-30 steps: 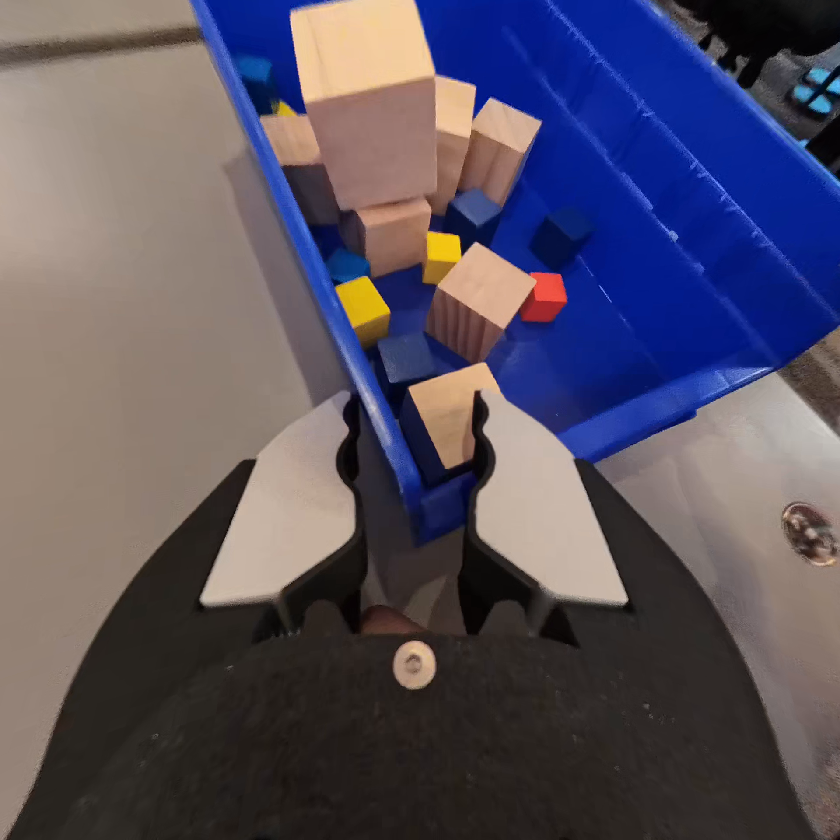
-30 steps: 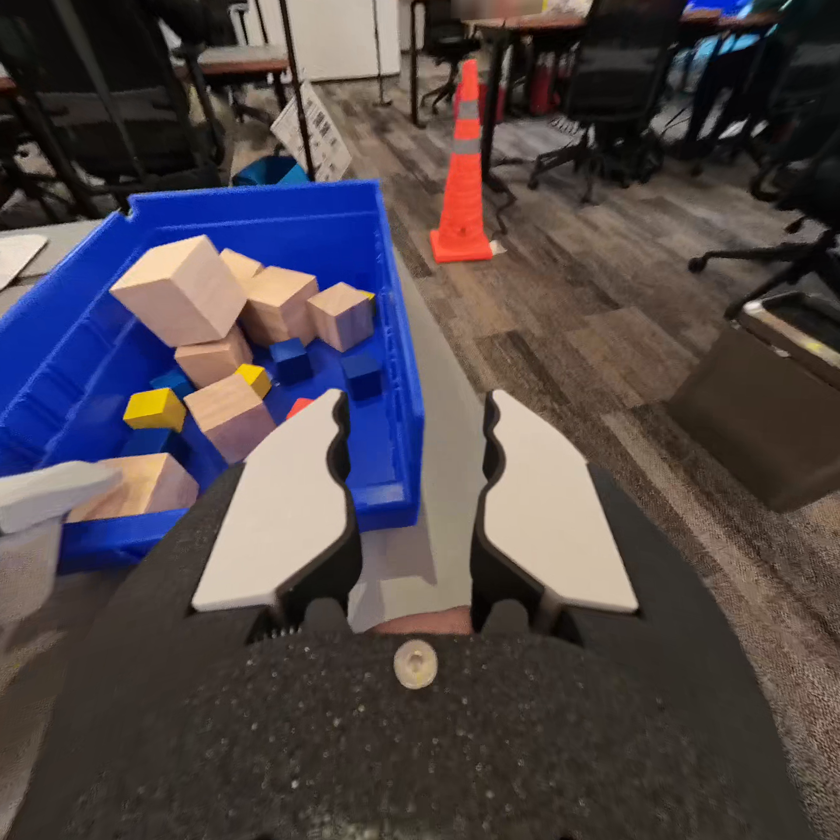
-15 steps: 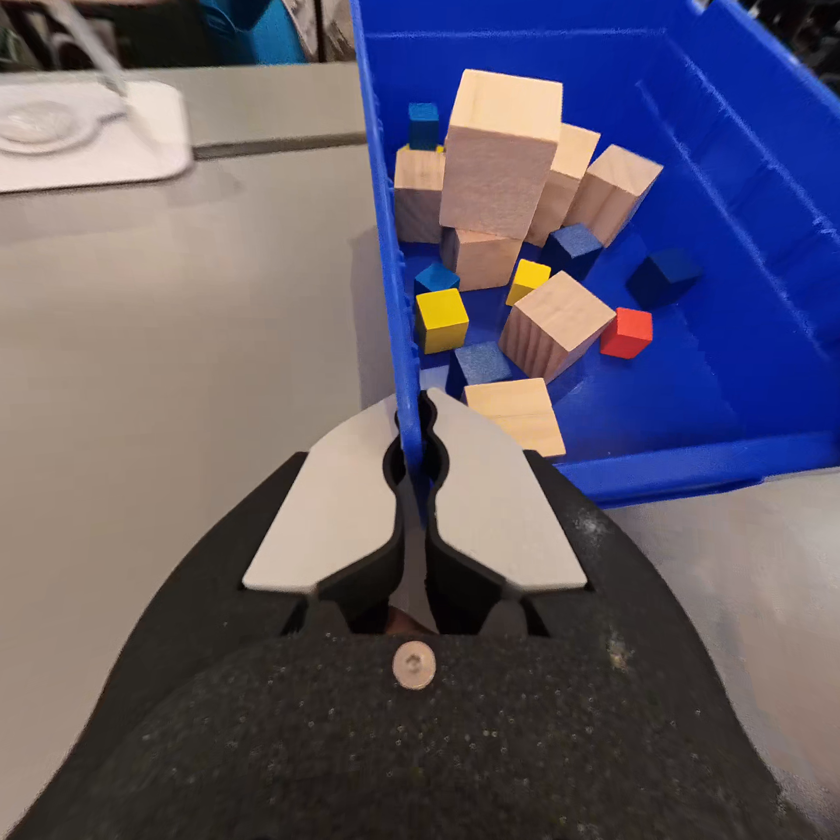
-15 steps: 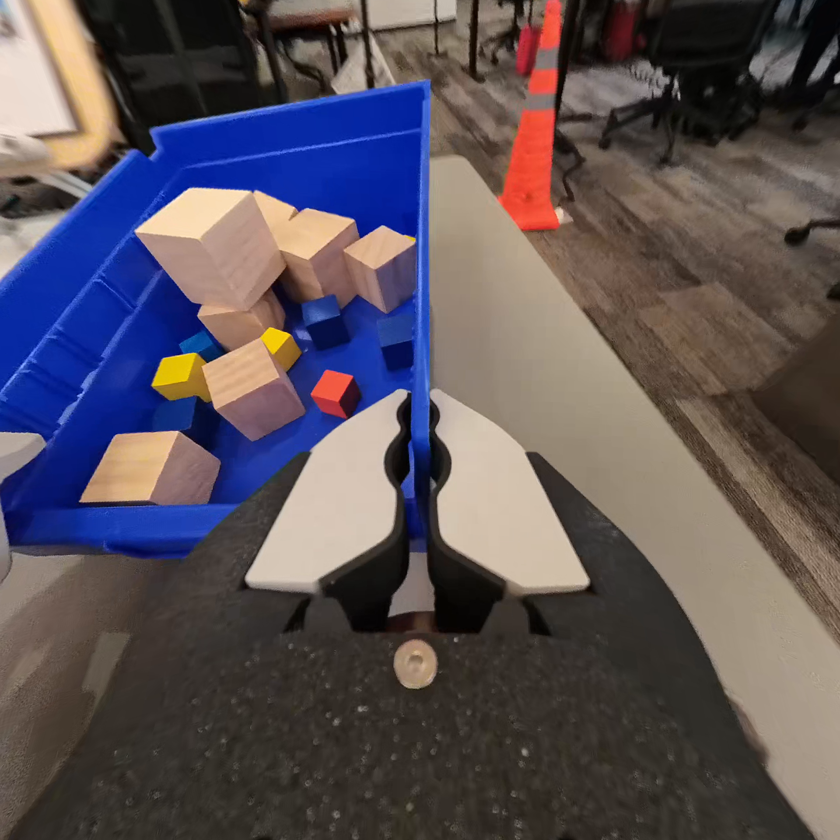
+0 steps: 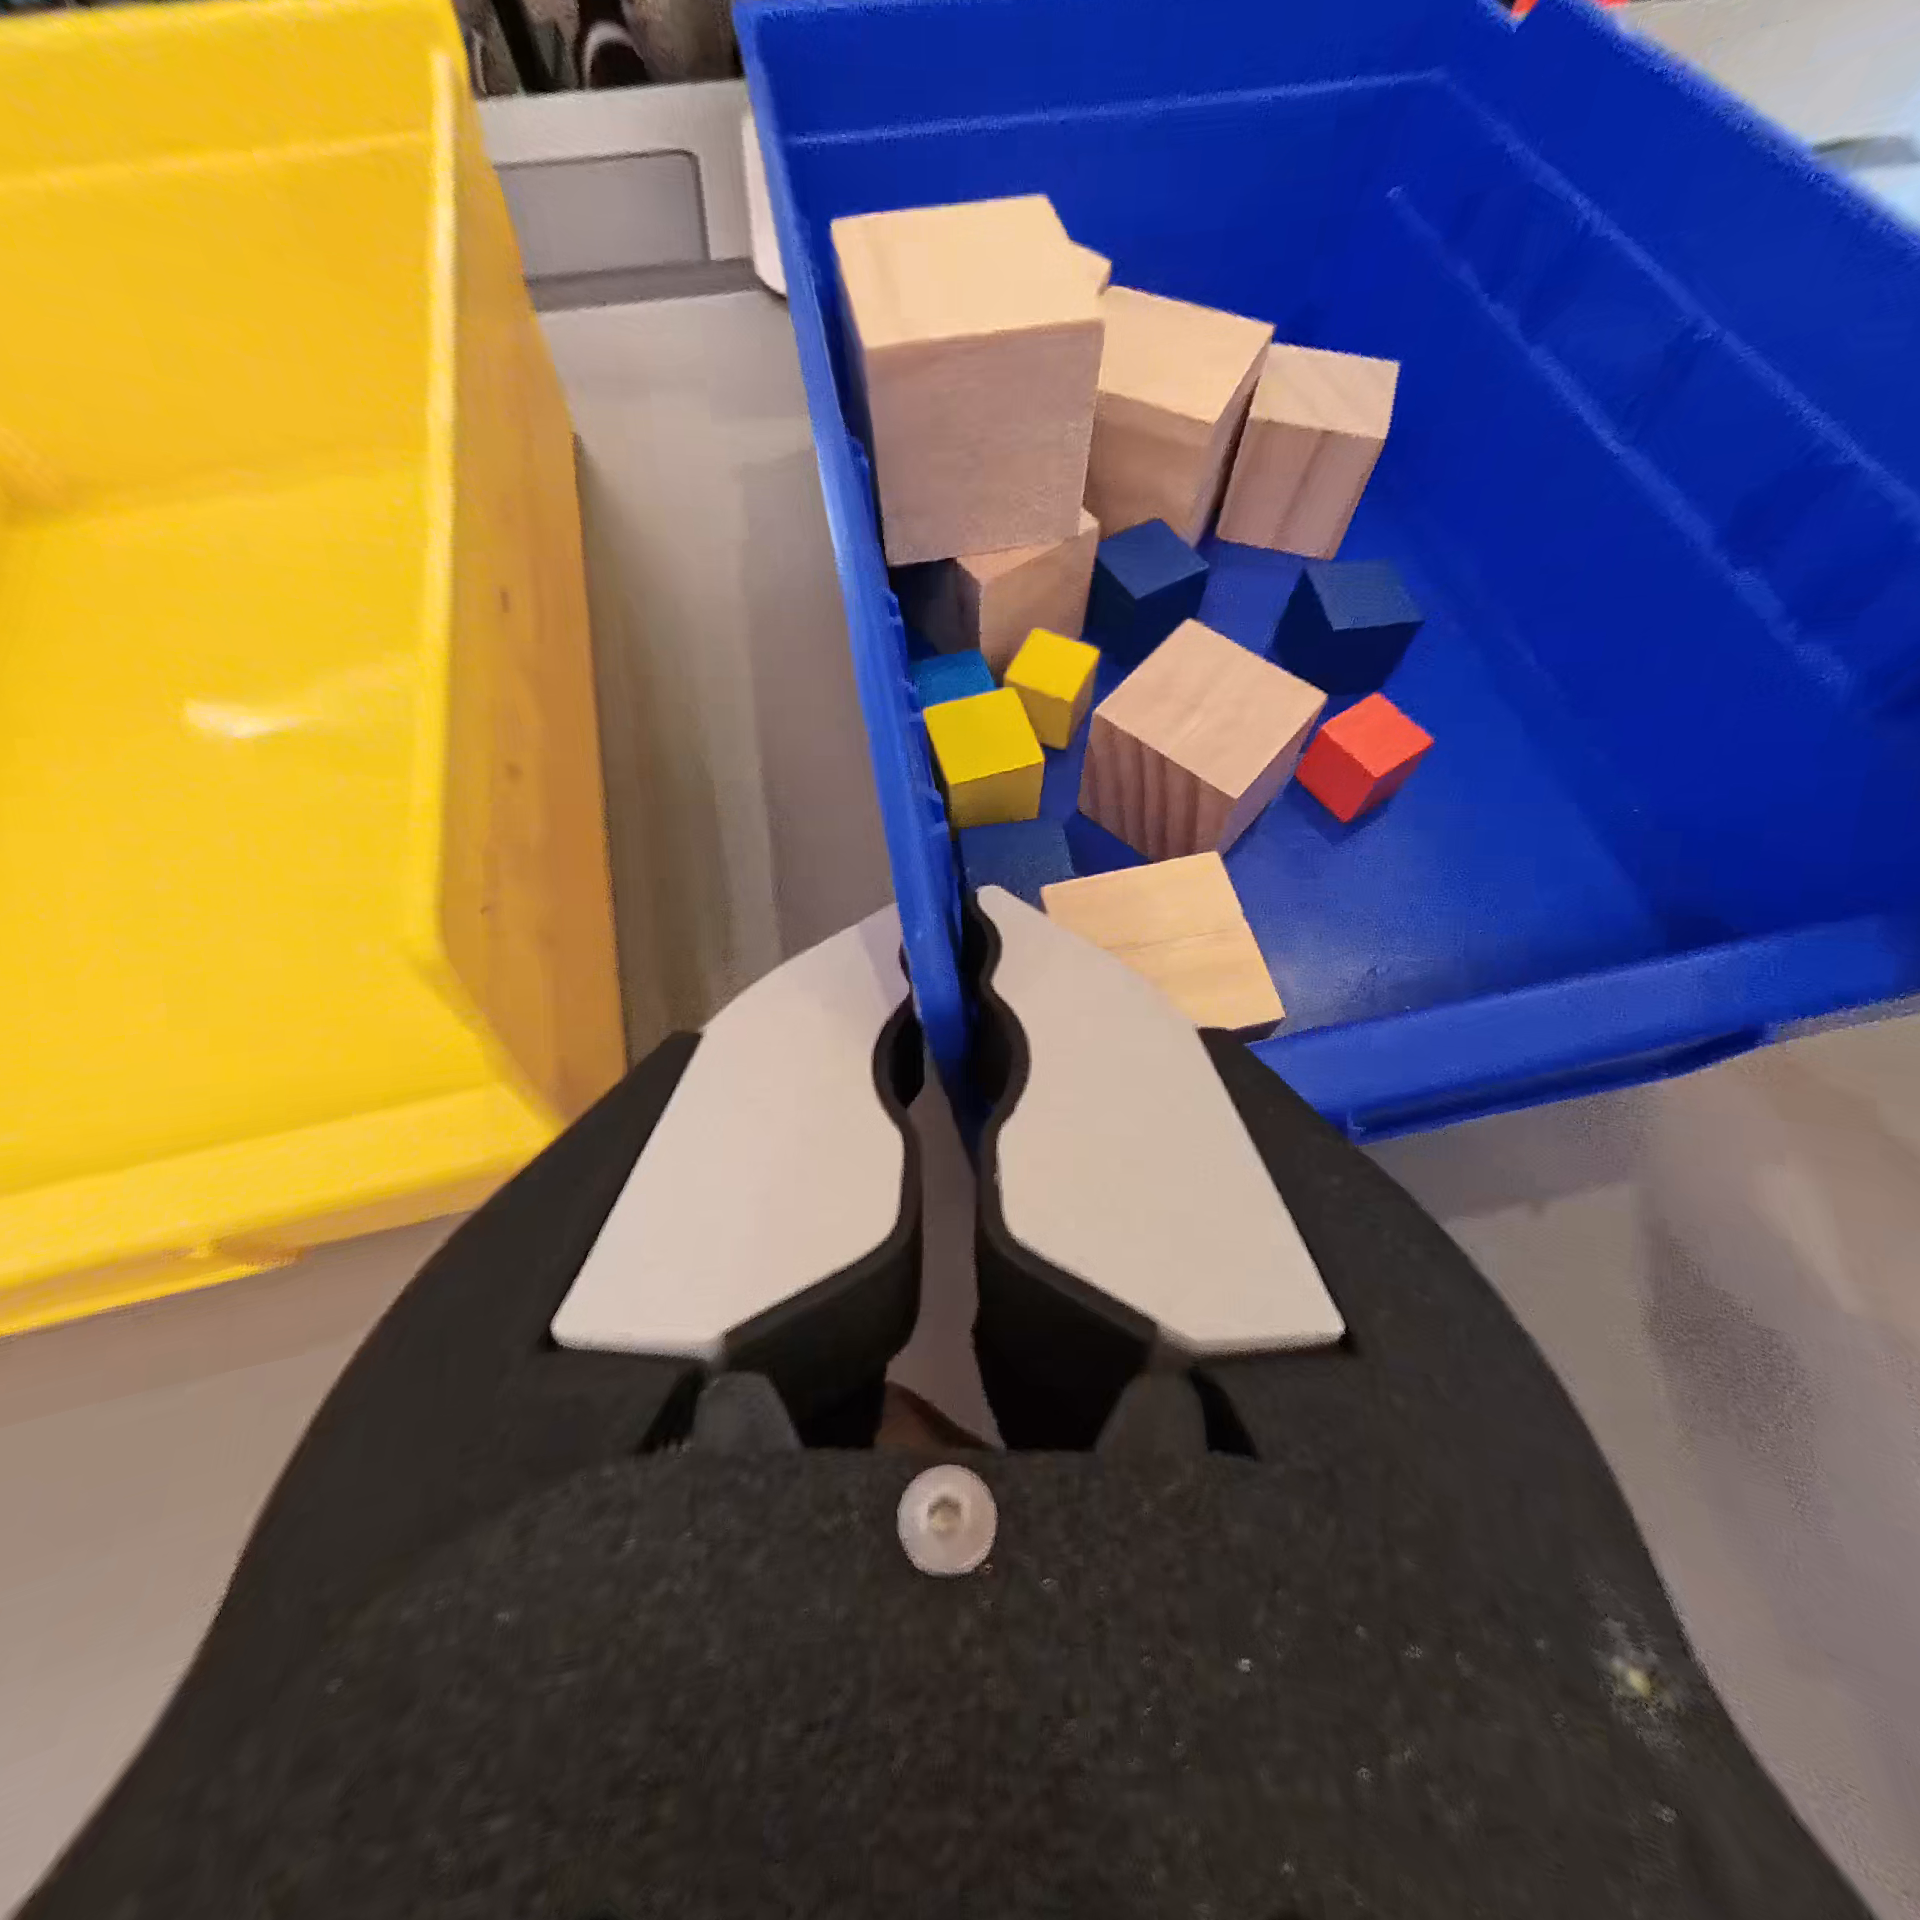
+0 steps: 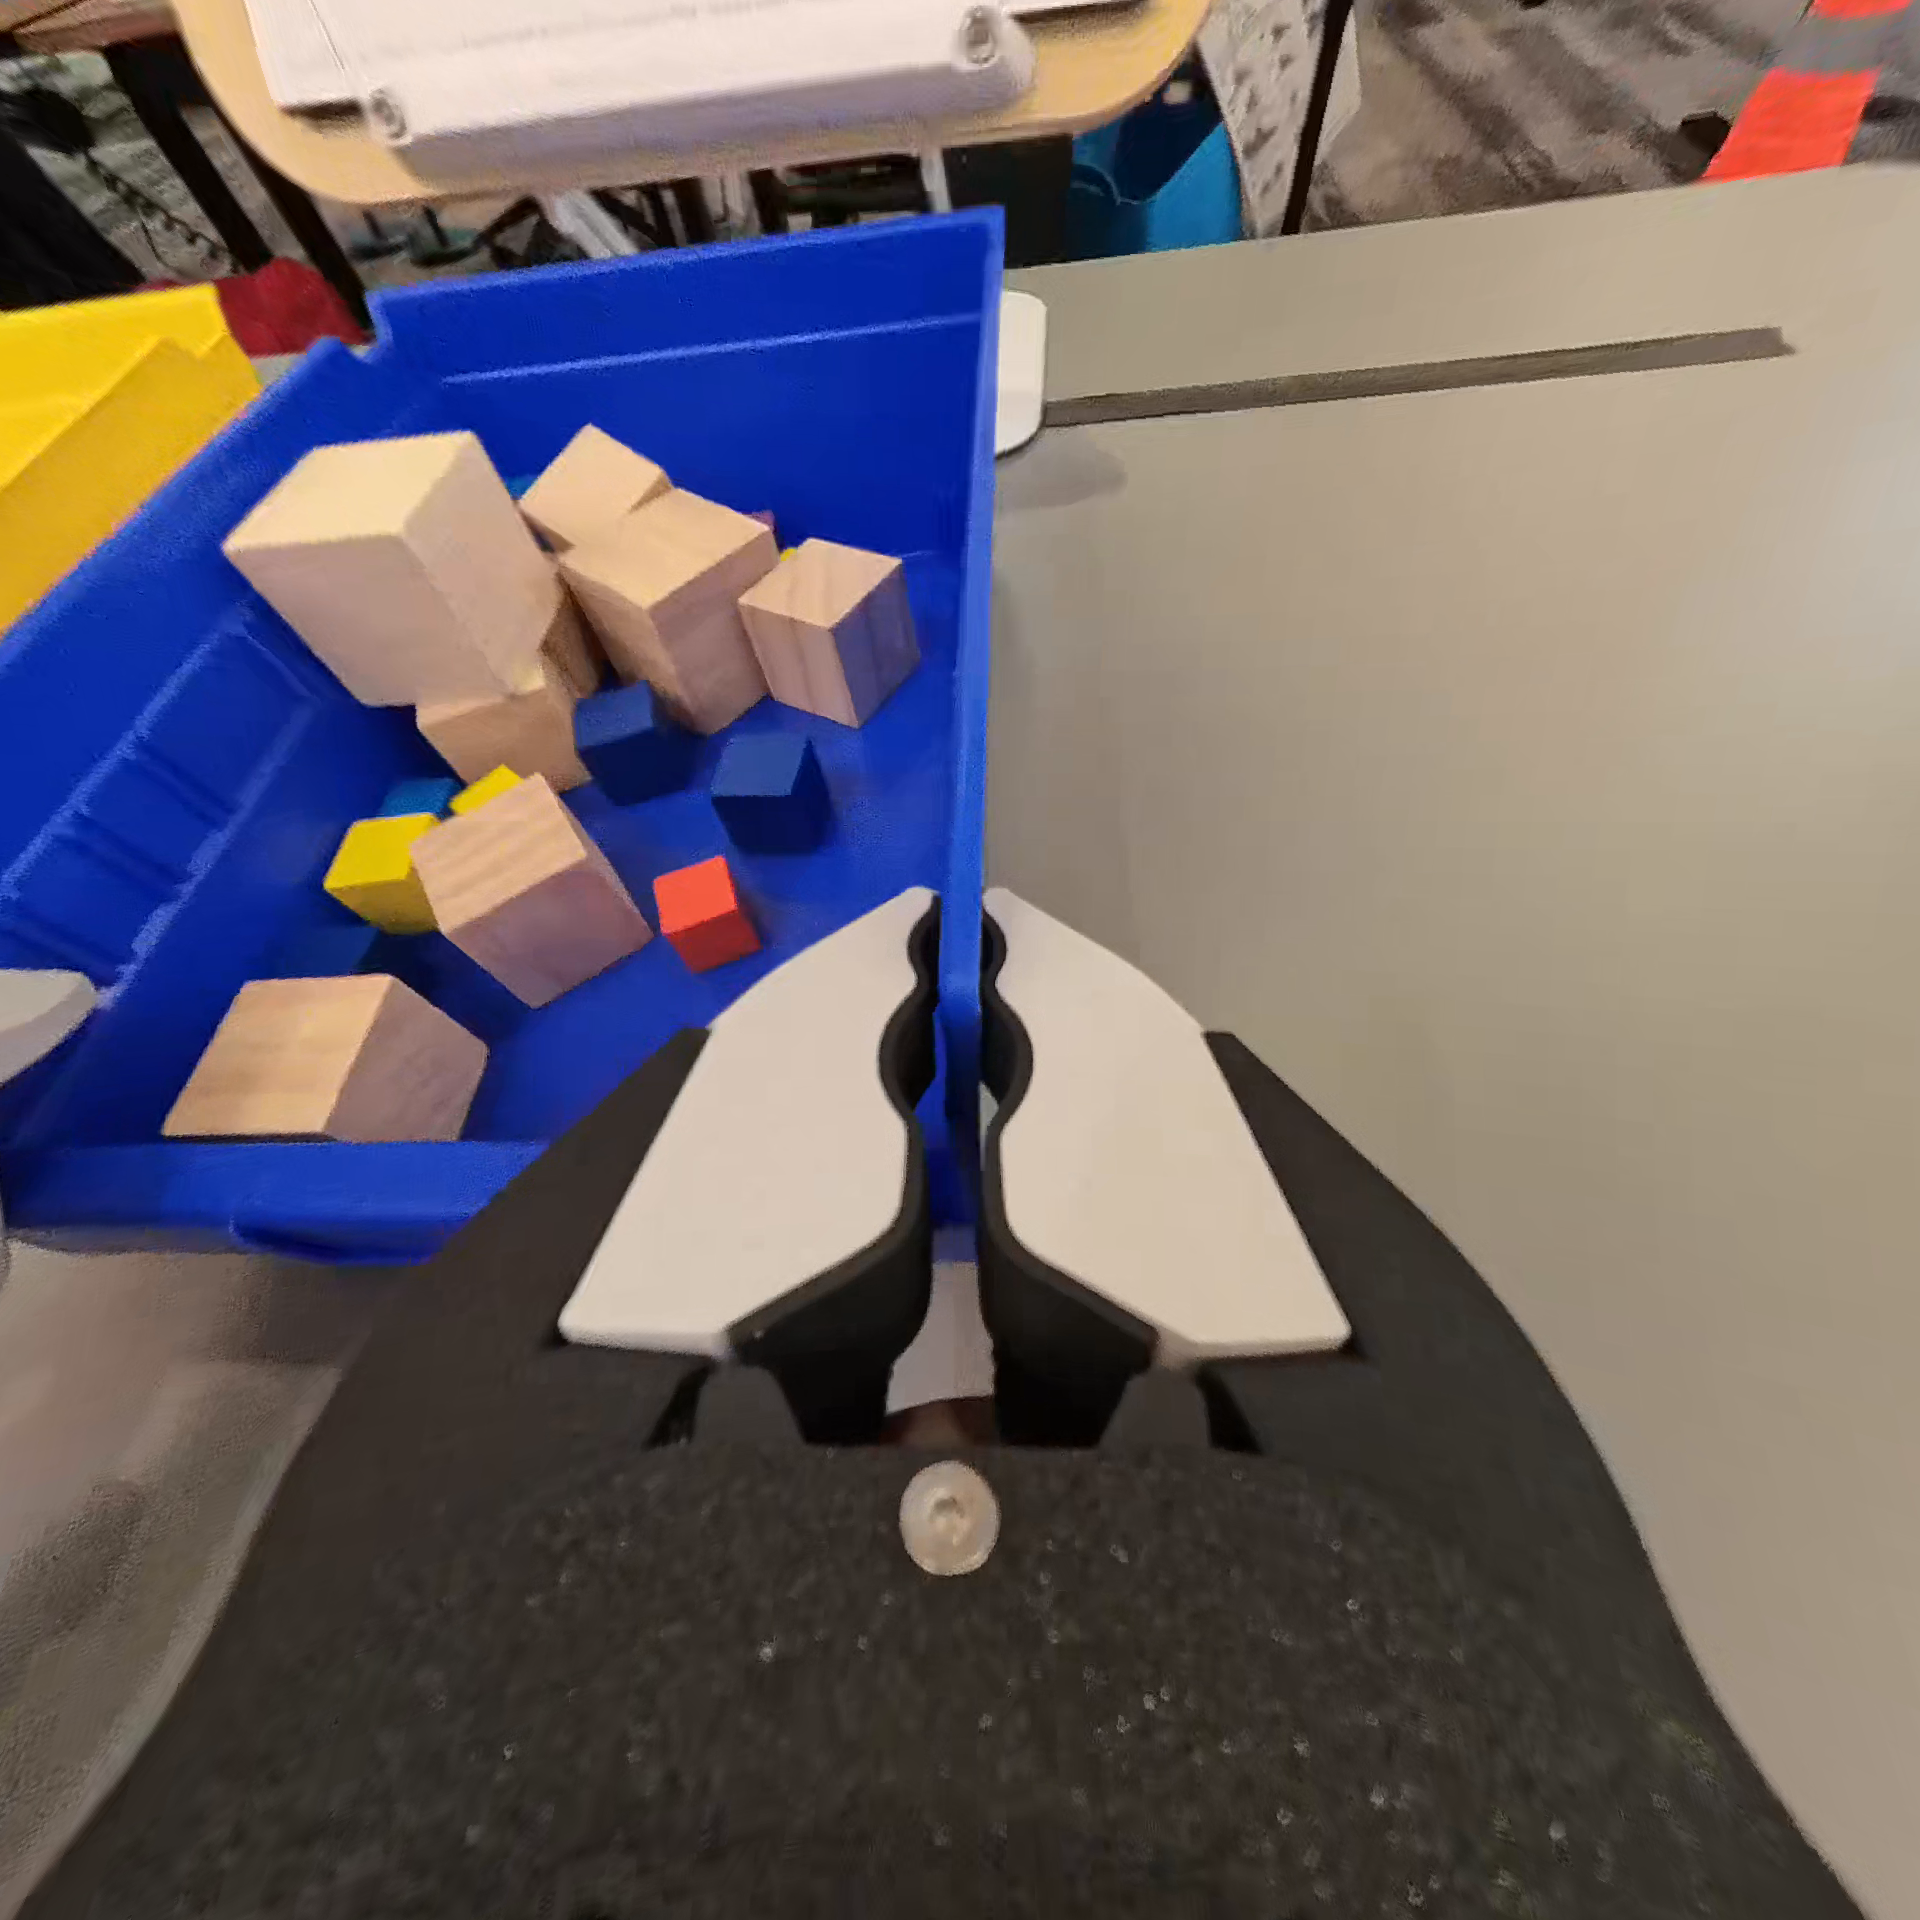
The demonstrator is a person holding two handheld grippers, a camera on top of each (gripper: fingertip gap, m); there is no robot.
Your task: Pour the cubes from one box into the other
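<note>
The blue box [image 5: 1621, 436] holds several plain wooden cubes [image 5: 977, 384] and small yellow, blue and red cubes. My left gripper [image 5: 940, 914] is shut on the box's left side wall near its front corner. My right gripper [image 6: 961, 914] is shut on the box's right side wall [image 6: 971, 582] near the front. The box is lifted and tilted, and the cubes [image 6: 395, 561] are piled toward its left wall. The yellow box [image 5: 239, 623] stands just left of the blue one, and shows at the far left in the right wrist view [image 6: 94, 416]. The left gripper's fingertip [image 6: 36, 1013] shows there too.
The grey table [image 6: 1455, 727] runs to the right with a dark seam [image 6: 1403, 374]. A white round object [image 6: 1023, 364] sits behind the blue box. A wooden-edged table with a white tray [image 6: 665, 73] and an orange cone [image 6: 1808, 94] stand behind.
Both grippers closed on the blue box's side walls, then lifted and swung it. The yellow box has come into view to the left. The cubes shifted toward the left wall.
</note>
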